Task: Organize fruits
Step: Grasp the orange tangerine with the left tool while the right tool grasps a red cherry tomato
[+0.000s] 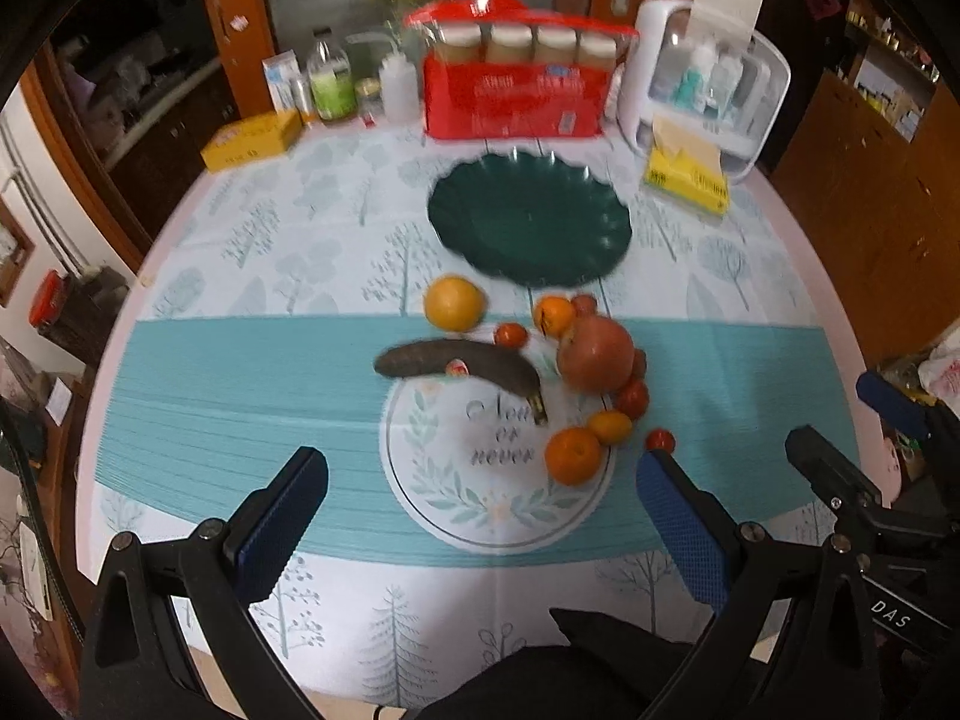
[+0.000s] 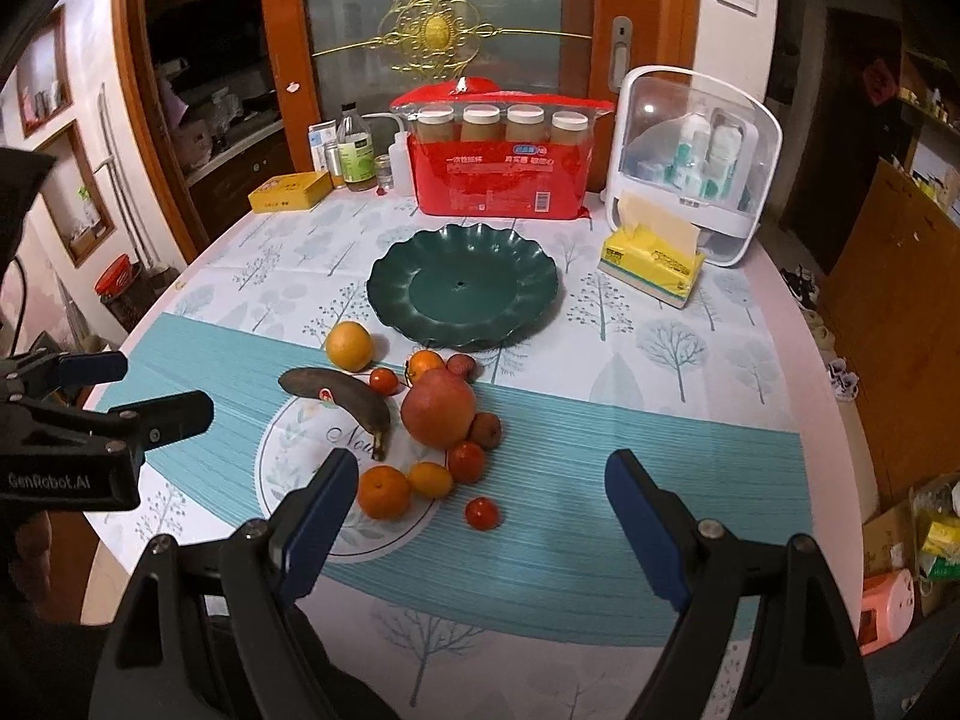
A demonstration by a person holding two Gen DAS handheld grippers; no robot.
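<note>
A dark green scalloped plate (image 2: 462, 291) (image 1: 531, 222) stands bare at mid-table. In front of it lies a cluster of fruit: a yellow orange (image 2: 348, 346), a blackened banana (image 2: 342, 396) (image 1: 462, 366), a big red apple (image 2: 438, 409) (image 1: 596, 354), mandarins (image 2: 384, 492), small red tomatoes (image 2: 482, 513) and lychees (image 2: 485, 430). My left gripper (image 1: 480, 474) is open and empty above the table's near side; it also shows in the right wrist view (image 2: 150, 387). My right gripper (image 2: 480, 480) is open and empty, just short of the nearest mandarin and tomato.
At the back stand a red bag of jars (image 2: 501, 165), bottles (image 2: 354, 150), a yellow box (image 2: 290, 191), a white cosmetics case (image 2: 693, 168) and a yellow tissue pack (image 2: 654, 261). The round table (image 2: 750, 420) has a tree-patterned cloth; cabinets stand at right.
</note>
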